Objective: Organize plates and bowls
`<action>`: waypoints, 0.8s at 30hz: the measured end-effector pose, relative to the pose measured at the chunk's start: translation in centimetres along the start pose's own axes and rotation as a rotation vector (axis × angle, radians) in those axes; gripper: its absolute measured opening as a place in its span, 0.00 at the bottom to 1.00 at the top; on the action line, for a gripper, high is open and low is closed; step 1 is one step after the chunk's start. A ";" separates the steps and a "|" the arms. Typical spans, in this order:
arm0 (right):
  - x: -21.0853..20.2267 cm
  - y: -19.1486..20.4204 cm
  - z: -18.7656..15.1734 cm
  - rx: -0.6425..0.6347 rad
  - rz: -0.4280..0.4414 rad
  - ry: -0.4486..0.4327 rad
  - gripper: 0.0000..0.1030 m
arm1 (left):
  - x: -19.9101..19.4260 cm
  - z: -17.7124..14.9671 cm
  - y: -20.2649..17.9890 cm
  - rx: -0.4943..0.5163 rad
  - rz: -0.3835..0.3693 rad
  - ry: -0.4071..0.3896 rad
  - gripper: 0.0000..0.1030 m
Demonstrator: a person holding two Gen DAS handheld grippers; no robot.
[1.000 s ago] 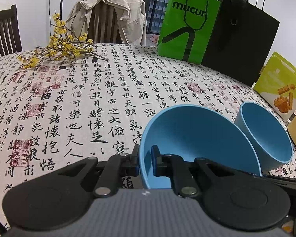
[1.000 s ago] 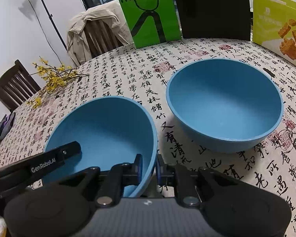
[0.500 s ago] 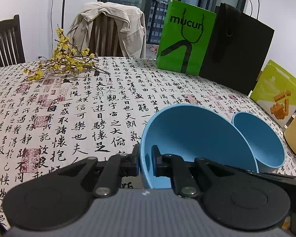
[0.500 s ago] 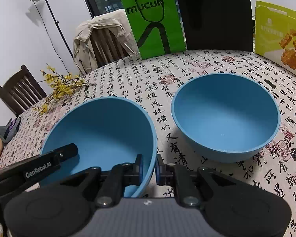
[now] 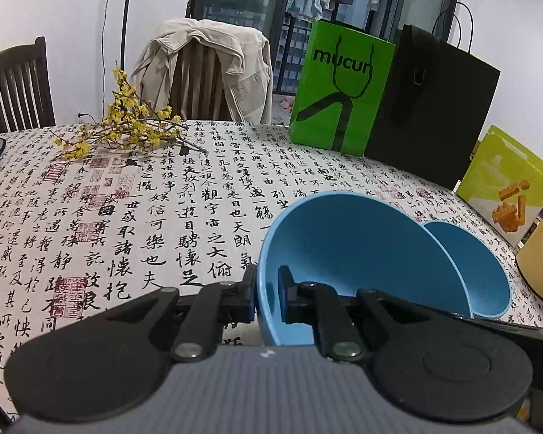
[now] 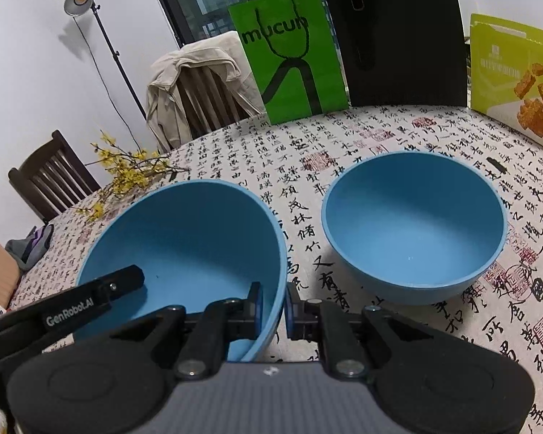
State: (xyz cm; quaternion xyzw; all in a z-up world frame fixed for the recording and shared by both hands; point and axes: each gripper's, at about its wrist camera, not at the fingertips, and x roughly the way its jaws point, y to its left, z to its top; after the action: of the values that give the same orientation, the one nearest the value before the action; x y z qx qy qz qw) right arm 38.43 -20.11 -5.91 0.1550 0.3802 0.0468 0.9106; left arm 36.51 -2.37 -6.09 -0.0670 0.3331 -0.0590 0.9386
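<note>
Since the earlier frames, the near blue bowl (image 6: 184,238) is lifted a little higher and sits closer to the second blue bowl (image 6: 412,228), which stands on the table (image 6: 307,166). Both the left gripper (image 5: 266,298) and the right gripper (image 6: 273,307) have narrow jaws that pinch its rim, each on opposite sides. It hangs tilted above the cloth.

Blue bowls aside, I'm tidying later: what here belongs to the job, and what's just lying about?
Job: held bowl, clamped by left claw and right claw; free bowl.
Lying about: green bag, black bag, snack pouch, yellow sprigs.
</note>
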 end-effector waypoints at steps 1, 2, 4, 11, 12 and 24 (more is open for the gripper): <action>-0.1 0.1 0.0 -0.002 0.001 -0.004 0.12 | -0.1 0.0 0.0 -0.001 0.000 -0.002 0.12; -0.3 0.1 0.0 -0.004 0.004 -0.007 0.12 | -0.3 0.0 0.1 -0.002 0.000 -0.004 0.12; -0.5 0.1 0.0 -0.004 0.009 -0.011 0.12 | -0.7 0.0 0.1 -0.004 0.002 -0.008 0.12; -1.3 0.3 0.0 -0.012 0.033 -0.027 0.12 | -1.9 -0.2 0.1 -0.001 0.013 -0.030 0.12; -1.3 0.4 0.0 -0.012 0.036 -0.029 0.12 | -2.1 -0.2 0.1 -0.002 0.015 -0.034 0.12; -2.5 1.3 -0.4 -0.030 0.080 -0.048 0.12 | -4.5 -0.5 1.0 -0.007 0.025 -0.079 0.12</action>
State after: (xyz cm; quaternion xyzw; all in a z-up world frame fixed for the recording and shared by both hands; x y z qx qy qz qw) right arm 36.43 -19.28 -4.05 0.1573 0.3511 0.0851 0.9191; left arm 32.80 -0.78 -3.90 -0.0684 0.2966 -0.0433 0.9516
